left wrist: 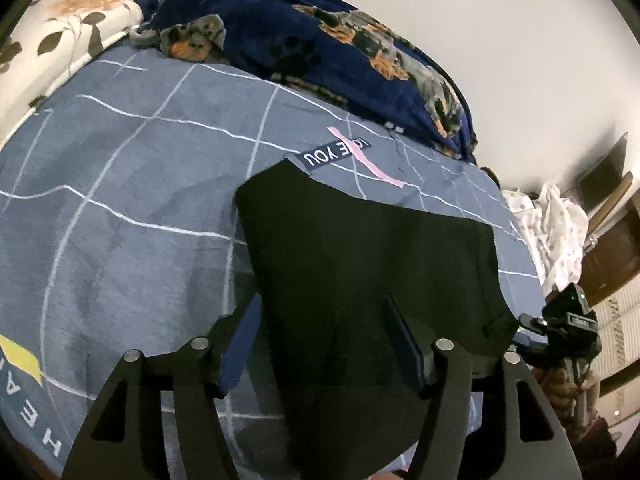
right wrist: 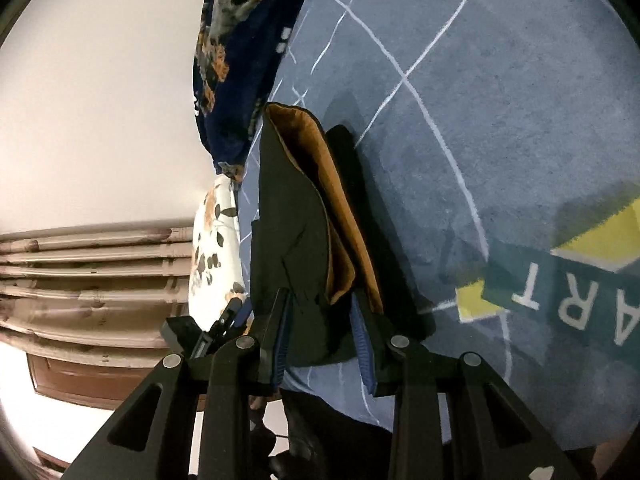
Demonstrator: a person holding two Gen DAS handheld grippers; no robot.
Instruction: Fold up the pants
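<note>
The black pants point(left wrist: 372, 264) lie folded on a blue checked bedspread point(left wrist: 132, 168). In the right wrist view the pants point(right wrist: 292, 216) show a tan lining point(right wrist: 320, 184) at their open edge. My left gripper point(left wrist: 320, 312) is open, its fingers straddling the near part of the pants just above the cloth. My right gripper point(right wrist: 320, 300) has its blue-padded fingers on either side of a bunched black fold at the pants' near end, with a gap between the pads. The right gripper also shows in the left wrist view point(left wrist: 560, 328) at the pants' right corner.
A navy dog-print blanket point(left wrist: 320, 52) lies along the far side of the bed. A floral pillow point(left wrist: 60, 40) sits at the far left. White patterned cloth point(left wrist: 556, 232) and brown wooden furniture point(right wrist: 88, 280) stand beside the bed.
</note>
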